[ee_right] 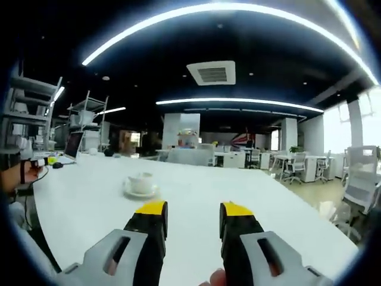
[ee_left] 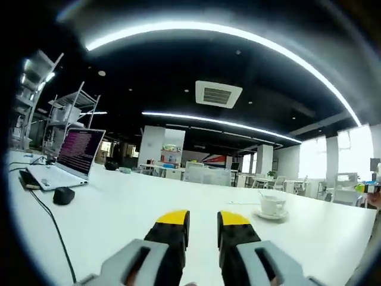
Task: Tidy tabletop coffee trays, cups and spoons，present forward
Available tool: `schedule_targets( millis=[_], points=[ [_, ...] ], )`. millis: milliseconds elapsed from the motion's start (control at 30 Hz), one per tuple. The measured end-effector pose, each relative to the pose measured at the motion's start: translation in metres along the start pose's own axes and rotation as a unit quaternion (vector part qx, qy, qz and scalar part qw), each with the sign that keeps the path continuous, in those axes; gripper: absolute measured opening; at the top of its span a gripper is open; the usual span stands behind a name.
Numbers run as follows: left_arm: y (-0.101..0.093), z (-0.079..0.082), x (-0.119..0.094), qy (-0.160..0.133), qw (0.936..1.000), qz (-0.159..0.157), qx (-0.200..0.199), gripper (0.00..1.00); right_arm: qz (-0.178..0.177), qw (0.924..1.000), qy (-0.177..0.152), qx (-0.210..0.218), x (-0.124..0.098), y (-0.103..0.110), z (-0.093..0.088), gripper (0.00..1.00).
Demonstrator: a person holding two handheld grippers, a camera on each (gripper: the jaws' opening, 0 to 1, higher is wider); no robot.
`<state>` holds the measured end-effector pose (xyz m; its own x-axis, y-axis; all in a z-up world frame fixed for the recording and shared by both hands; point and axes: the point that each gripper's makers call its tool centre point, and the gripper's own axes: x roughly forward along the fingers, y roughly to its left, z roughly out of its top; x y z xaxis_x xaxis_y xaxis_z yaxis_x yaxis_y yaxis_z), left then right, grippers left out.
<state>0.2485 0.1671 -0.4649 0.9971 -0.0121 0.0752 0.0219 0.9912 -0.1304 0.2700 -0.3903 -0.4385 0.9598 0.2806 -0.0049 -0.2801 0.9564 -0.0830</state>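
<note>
A long white worktop (ee_left: 149, 208) with a smooth, matte surface runs away from both cameras into an open office with a dark ceiling and curved light strips. In the right gripper view the same worktop (ee_right: 196, 196) stretches ahead with rounded far corners.

An open laptop (ee_left: 68, 158), pale-bodied with a lit purple screen, sits on the worktop at the left of the left gripper view, and a small black oval mouse (ee_left: 63, 195) lies just beside it, a dark cable trailing toward the near edge.

The left tool (ee_left: 202, 223) hangs above the worktop, its two black jaws with yellow tips parted by a clear gap and holding nothing. The right tool (ee_right: 193, 217) is likewise parted and empty above the worktop.

A round white cup (ee_left: 272, 204) stands on a white saucer (ee_left: 269, 215), ahead and to the right of the left tool. In the right gripper view the cup (ee_right: 141, 182) on its saucer (ee_right: 140, 192) stands ahead and to the left of the jaws. What is inside the cup cannot be told.
</note>
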Motion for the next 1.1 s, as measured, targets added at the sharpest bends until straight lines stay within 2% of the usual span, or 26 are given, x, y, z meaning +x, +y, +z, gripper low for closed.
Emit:
schedule_targets(
  millis=[267, 400, 600, 1100],
  points=[
    [0.008, -0.006, -0.005, 0.005, 0.9996, 0.007, 0.028, 0.27, -0.017, 0.9999, -0.003, 0.001, -0.006, -0.002, -0.004, 0.36],
    [0.010, -0.006, -0.006, 0.007, 0.9996, 0.006, 0.028, 0.27, -0.016, 0.9997, -0.006, 0.015, -0.011, 0.002, -0.006, 0.37],
    [0.009, -0.006, -0.010, 0.007, 0.9997, 0.006, 0.022, 0.27, -0.028, 0.9996, -0.001, 0.000, -0.017, 0.003, -0.016, 0.39],
    [-0.005, 0.010, -0.010, -0.005, 0.9993, -0.002, 0.037, 0.27, -0.016, 0.9999, -0.004, 0.001, -0.021, 0.010, -0.013, 0.39]
  ],
)
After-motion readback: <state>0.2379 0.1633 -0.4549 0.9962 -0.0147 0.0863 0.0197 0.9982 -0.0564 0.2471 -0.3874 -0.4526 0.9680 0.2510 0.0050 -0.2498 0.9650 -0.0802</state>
